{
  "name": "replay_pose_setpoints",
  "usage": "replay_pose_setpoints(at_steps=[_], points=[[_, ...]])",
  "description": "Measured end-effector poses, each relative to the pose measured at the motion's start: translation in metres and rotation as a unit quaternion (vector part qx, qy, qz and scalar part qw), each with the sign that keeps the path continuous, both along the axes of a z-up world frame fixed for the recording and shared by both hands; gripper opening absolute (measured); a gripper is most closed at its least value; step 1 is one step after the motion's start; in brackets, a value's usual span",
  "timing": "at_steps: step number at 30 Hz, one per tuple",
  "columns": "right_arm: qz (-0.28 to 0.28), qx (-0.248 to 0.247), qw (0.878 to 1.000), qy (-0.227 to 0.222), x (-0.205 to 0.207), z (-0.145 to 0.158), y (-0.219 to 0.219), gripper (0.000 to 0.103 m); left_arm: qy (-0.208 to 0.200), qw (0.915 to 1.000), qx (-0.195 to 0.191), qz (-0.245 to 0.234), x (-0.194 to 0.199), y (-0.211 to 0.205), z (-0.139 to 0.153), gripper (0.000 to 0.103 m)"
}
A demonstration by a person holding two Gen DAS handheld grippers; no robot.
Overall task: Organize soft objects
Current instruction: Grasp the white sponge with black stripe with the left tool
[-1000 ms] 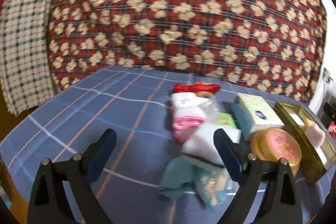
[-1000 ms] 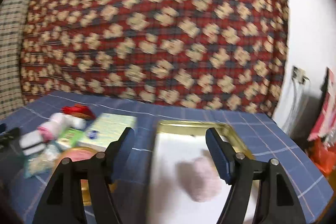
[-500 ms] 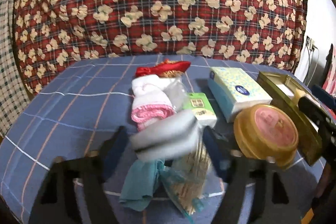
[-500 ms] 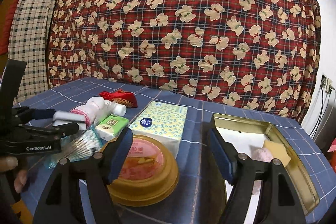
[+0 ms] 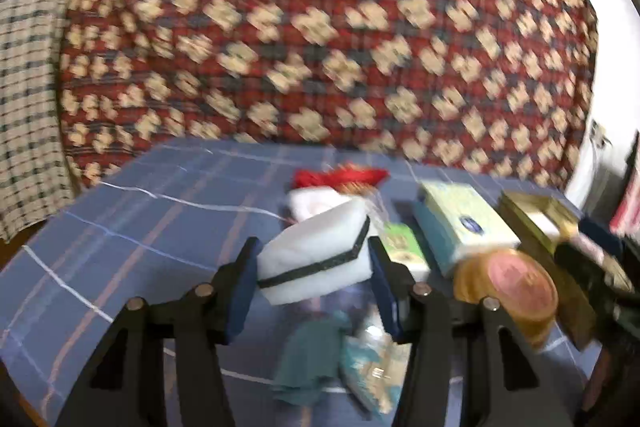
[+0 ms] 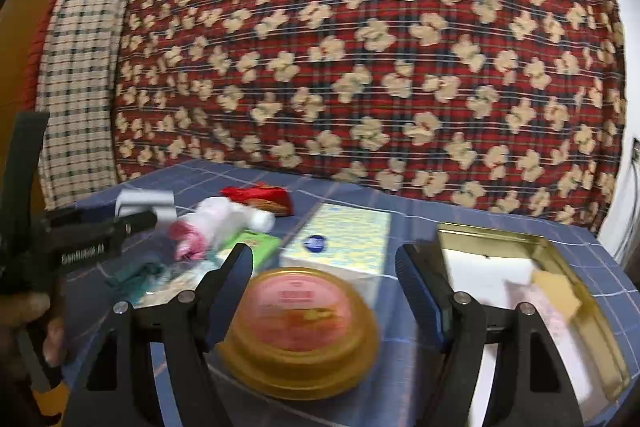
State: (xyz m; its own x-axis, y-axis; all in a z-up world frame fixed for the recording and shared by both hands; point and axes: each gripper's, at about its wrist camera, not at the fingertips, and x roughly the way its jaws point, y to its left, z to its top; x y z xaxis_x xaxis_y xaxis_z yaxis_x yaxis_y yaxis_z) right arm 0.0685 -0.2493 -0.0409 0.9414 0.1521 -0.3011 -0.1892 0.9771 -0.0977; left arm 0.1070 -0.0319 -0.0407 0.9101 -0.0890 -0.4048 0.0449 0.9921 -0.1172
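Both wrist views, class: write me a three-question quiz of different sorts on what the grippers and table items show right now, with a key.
1. True or false: the left gripper is shut on the white sponge.
2. Which lies directly between the right gripper fingers in its view? A) round gold tin B) tissue box C) red pouch
3. Fill in: the open gold tray sits to the ____ of the tissue box in the right wrist view.

Key: 1 true; 2 A; 3 right.
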Motion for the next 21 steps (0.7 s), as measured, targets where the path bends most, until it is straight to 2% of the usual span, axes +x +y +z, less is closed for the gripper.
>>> replay_pose_setpoints(at_steps=[4, 10, 16, 21], points=[[0.04, 0.006, 0.999, 0.025, 0.008, -0.003, 0.023, 0.076, -0.02, 0.9989, 0.004, 0.043, -0.003, 0.018, 0.004, 0.052], [0.1, -0.014, 0.993, 0.066, 0.019, -0.011, 0.075, 0.076, -0.014, 0.9971, -0.012, 0.075, 0.0, 0.039, 0.0, 0.052], [0.097, -0.041, 0.986, 0.132, 0.043, -0.025, 0.103, 0.075, 0.001, 0.9959, -0.015, 0.089, 0.005, 0.046, -0.003, 0.052], [0.084, -0.068, 0.98, 0.168, 0.052, -0.035, 0.112, 0.074, -0.002, 0.9961, -0.014, 0.087, 0.005, 0.045, -0.004, 0.052]])
